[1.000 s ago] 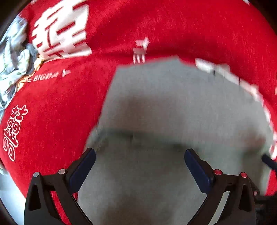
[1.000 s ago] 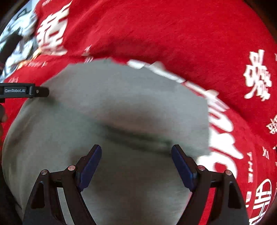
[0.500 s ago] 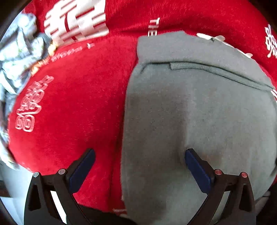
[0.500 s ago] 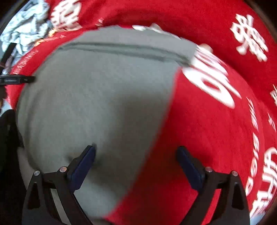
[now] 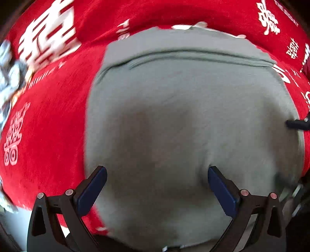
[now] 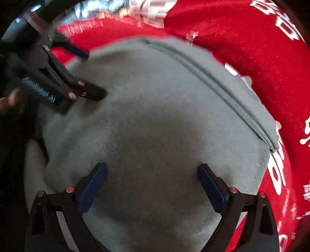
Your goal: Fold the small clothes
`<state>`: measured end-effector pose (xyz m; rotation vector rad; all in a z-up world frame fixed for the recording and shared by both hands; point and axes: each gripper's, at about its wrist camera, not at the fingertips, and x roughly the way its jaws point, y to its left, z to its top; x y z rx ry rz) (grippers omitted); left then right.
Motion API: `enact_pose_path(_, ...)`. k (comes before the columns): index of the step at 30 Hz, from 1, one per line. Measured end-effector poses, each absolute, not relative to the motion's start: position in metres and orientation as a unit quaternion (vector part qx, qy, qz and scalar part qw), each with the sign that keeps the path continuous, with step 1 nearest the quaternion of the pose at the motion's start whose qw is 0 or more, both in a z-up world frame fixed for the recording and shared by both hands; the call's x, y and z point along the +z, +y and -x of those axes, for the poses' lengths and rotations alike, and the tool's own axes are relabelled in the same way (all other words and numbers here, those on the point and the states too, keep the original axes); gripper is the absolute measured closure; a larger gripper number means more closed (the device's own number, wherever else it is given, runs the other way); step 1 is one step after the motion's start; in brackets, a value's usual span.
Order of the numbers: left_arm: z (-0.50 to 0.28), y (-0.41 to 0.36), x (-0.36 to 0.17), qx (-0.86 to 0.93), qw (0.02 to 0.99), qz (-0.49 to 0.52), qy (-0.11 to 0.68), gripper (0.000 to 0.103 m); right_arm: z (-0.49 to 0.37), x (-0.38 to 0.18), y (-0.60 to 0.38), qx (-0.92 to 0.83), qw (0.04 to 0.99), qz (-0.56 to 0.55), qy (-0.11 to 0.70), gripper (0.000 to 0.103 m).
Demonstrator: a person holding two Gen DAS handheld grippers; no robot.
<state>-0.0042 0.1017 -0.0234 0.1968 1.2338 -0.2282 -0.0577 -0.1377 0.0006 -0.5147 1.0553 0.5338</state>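
Observation:
A grey garment [image 5: 184, 120] lies folded flat on a red cloth with white characters [image 5: 48, 120]; its hemmed edge runs along the far side. It also fills the right wrist view [image 6: 155, 126]. My left gripper [image 5: 157, 174] is open and empty, its jaws spread wide just over the garment's near part. My right gripper [image 6: 152, 172] is open and empty over the garment too. The left gripper shows in the right wrist view [image 6: 86, 75] at the garment's left edge. A tip of the right gripper shows at the right edge of the left wrist view [image 5: 296, 123].
A crumpled pale patterned cloth [image 5: 9, 73] lies at the far left on the red cloth, and shows at the top of the right wrist view [image 6: 100, 7]. The red cloth [image 6: 251, 48] stretches beyond and to the right of the garment.
Both grippers, open throughout, pulled back toward the garment's near side after the far part was laid over. The left one then shifted right over the grey fabric and the right one shifted left.

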Motion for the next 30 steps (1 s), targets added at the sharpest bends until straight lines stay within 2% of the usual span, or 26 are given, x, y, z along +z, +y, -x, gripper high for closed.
enact_pose_path(5,0.012,0.139,-0.028,-0.103,0.794,-0.076,0.594,0.000,0.091,0.000,-0.195,0.249,0.799,0.242,0.490,0.007)
enact_pose_path(6,0.014,0.141,-0.026,-0.103,0.796,-0.079,0.592,0.000,0.100,-0.005,-0.197,0.234,0.789,0.286,0.491,0.003)
enact_pose_path(9,0.027,0.135,-0.015,-0.093,0.807,-0.142,0.566,0.000,0.093,-0.006,-0.207,0.209,0.777,0.278,0.524,0.001)
enact_pose_path(16,0.047,0.106,-0.023,-0.145,0.791,-0.228,0.549,0.000,0.094,0.020,-0.127,0.241,0.808,0.315,0.435,0.001)
enact_pose_path(18,0.047,0.103,-0.038,-0.151,0.777,-0.252,0.556,0.000,0.096,0.012,-0.093,0.271,0.797,0.332,0.425,0.001)
enact_pose_path(21,0.043,0.124,-0.040,-0.153,0.772,-0.223,0.575,0.000,0.106,-0.020,-0.070,0.268,0.762,0.417,0.417,0.001)
enact_pose_path(27,0.055,0.158,-0.058,-0.142,0.754,-0.202,0.609,0.000,0.122,-0.030,-0.147,0.272,0.776,0.349,0.450,0.001)
enact_pose_path(30,0.068,0.145,-0.060,-0.120,0.743,-0.275,0.598,0.000,0.137,-0.031,-0.166,0.254,0.771,0.365,0.455,0.001)
